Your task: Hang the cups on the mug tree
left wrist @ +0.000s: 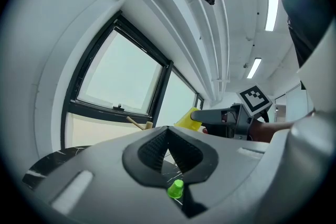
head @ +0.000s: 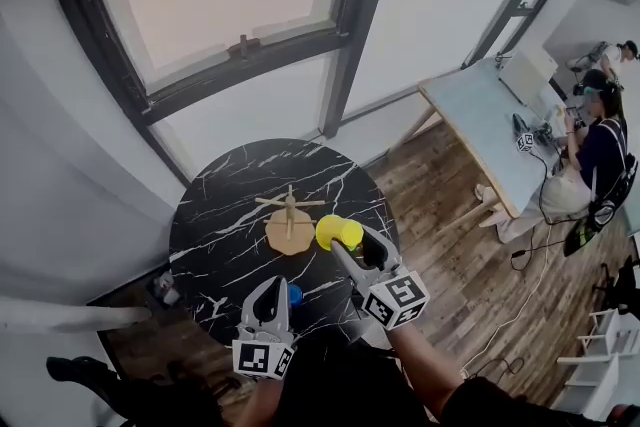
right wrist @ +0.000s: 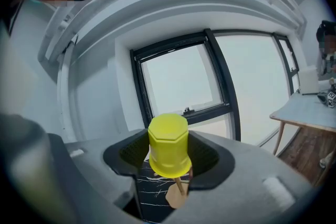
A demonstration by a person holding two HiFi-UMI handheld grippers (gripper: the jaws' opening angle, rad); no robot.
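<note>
A wooden mug tree (head: 290,220) stands in the middle of the round black marble table (head: 215,235). My right gripper (head: 350,249) is shut on a yellow cup (head: 338,232) and holds it just right of the tree, bottom end forward. In the right gripper view the yellow cup (right wrist: 168,145) fills the gap between the jaws, with the tree's base (right wrist: 175,194) below it. My left gripper (head: 268,287) is shut and holds nothing, near the table's front edge. A blue cup (head: 295,295) sits beside it. A small green cup (left wrist: 175,189) shows low between the left jaws.
A large window and grey wall stand behind the table. To the right lie wooden floor, a light desk (head: 490,130) and a seated person (head: 590,165). In the left gripper view the right gripper (left wrist: 226,119) with the yellow cup (left wrist: 188,119) crosses from the right.
</note>
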